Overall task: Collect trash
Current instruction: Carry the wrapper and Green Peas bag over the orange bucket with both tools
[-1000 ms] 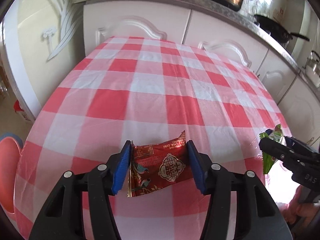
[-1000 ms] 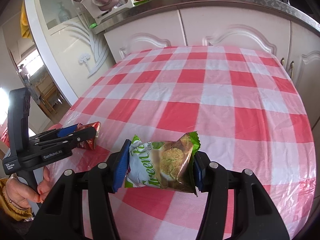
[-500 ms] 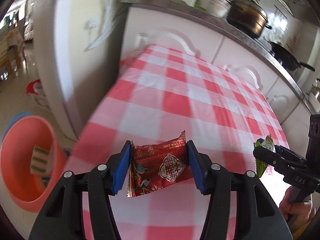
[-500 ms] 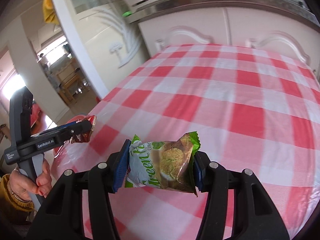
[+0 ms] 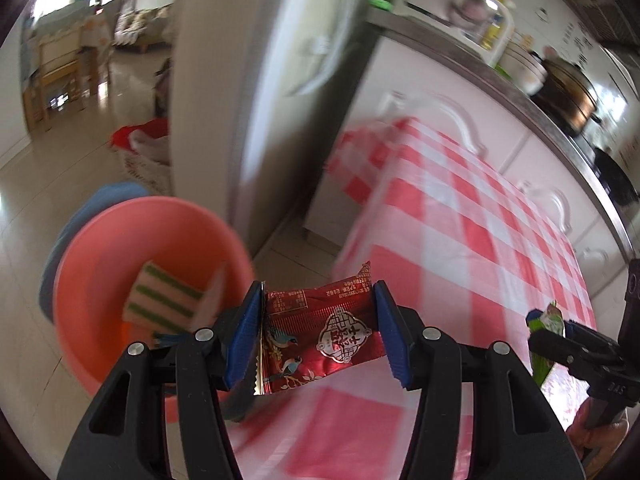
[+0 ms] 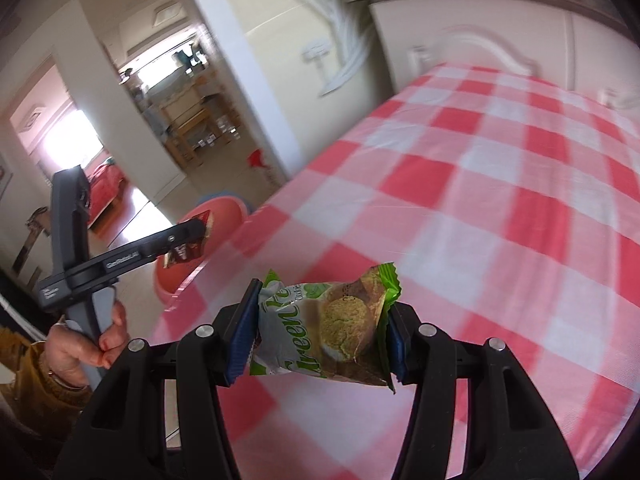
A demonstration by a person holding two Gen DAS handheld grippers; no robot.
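At the bottom centre of the left wrist view, the left gripper [image 5: 318, 332] is grasping a red wrapper [image 5: 320, 334] across its width between the blue pads [image 5: 244, 340]; the wrapper is hanging above the edge of the checked tablecloth [image 5: 460, 240]; just to the left, lower in the frame, a pink basin [image 5: 100, 264] is sitting on the floor with a green-striped packet [image 5: 160, 300] lying inside it; at the far right the right gripper [image 5: 546, 330] is showing, a green packet [image 5: 548, 344] clamped in it. In the right wrist view, the right gripper [image 6: 318, 338] is clenching that green packet [image 6: 328, 334] at bottom centre above the tablecloth [image 6: 480, 200]; at the left a hand [image 6: 86, 344] is gripping the left gripper's [image 6: 202, 232] handle; beyond it the basin [image 6: 224, 216] is lying by the table edge.
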